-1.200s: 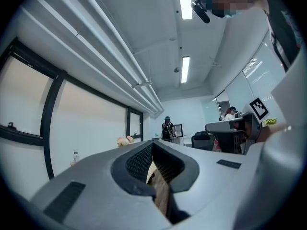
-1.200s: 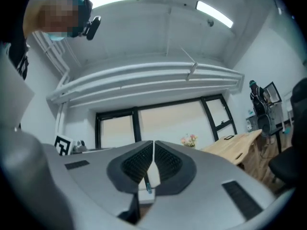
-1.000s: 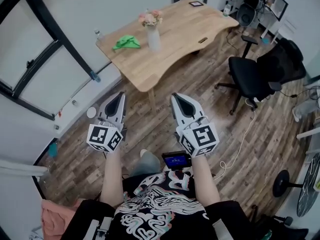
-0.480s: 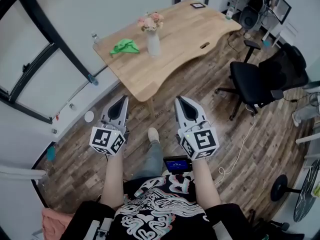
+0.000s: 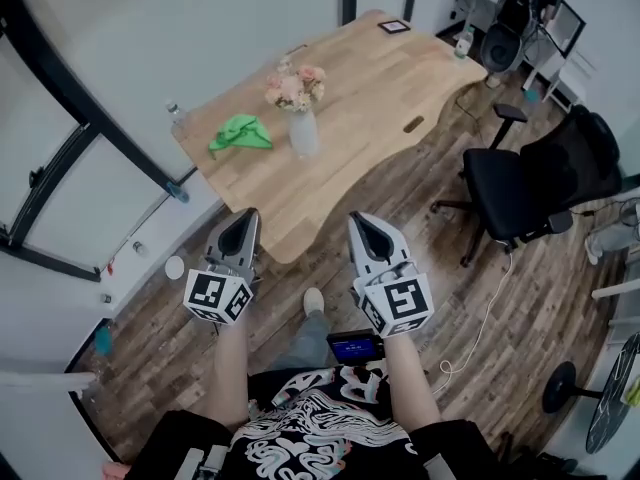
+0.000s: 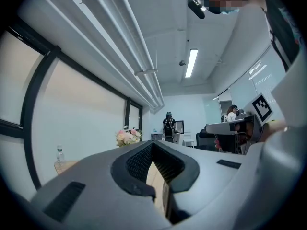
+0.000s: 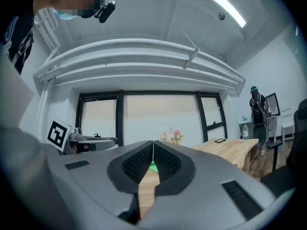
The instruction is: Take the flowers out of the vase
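A bunch of pink and white flowers (image 5: 294, 86) stands in a clear glass vase (image 5: 304, 134) near the middle of the wooden table (image 5: 360, 88). The flowers (image 6: 127, 136) show small and far off in the left gripper view, and the flowers (image 7: 172, 136) also appear above the jaws in the right gripper view. My left gripper (image 5: 250, 213) and right gripper (image 5: 356, 218) are both shut and hold nothing. They point level at the table's near edge, side by side, well short of the vase.
A green cloth (image 5: 238, 133) lies left of the vase, with a clear bottle (image 5: 177, 120) at the table's left corner. A black office chair (image 5: 515, 183) stands to the right on the wooden floor. A person (image 6: 169, 127) stands far across the room.
Both grippers have travelled forward toward the table together, still shut. The table, vase and flowers now appear closer and lower in the head view.
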A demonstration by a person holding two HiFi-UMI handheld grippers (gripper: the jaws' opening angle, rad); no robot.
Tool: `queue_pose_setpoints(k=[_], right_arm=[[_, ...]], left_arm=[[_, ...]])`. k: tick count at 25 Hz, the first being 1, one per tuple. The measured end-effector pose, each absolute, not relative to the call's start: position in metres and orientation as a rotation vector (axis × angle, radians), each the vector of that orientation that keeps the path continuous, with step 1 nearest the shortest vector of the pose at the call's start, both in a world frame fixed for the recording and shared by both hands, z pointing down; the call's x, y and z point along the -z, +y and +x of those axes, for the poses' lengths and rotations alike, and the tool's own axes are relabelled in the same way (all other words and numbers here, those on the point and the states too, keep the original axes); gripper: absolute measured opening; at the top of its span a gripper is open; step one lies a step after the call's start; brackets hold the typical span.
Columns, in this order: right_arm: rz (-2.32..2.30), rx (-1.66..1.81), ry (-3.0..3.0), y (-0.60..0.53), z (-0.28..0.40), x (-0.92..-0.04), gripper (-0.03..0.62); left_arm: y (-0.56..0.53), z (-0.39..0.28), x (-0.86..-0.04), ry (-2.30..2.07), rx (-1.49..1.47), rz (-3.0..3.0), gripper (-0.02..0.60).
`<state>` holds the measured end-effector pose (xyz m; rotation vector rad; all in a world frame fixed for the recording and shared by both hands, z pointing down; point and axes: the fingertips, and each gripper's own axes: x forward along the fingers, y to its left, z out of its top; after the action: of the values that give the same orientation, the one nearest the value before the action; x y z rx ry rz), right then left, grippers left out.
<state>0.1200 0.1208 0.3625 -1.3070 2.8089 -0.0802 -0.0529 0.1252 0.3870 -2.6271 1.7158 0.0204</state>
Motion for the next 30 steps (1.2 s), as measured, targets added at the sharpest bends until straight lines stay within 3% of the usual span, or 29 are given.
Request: queue_pose_setpoints(k=[14,30], right_arm=[[-1.395,0.118,2.86,-0.045,0.064,-0.387,0.005],[-1.439,0.103,2.862,-0.106,0.052,-0.394,0.006]], left_arm=[[-0.047,-0.1,-0.408,1.67,0.006,-2.709,0.003],[-0.119,-0.113,-0.418,1.636,0.021,-2.724,0.005]])
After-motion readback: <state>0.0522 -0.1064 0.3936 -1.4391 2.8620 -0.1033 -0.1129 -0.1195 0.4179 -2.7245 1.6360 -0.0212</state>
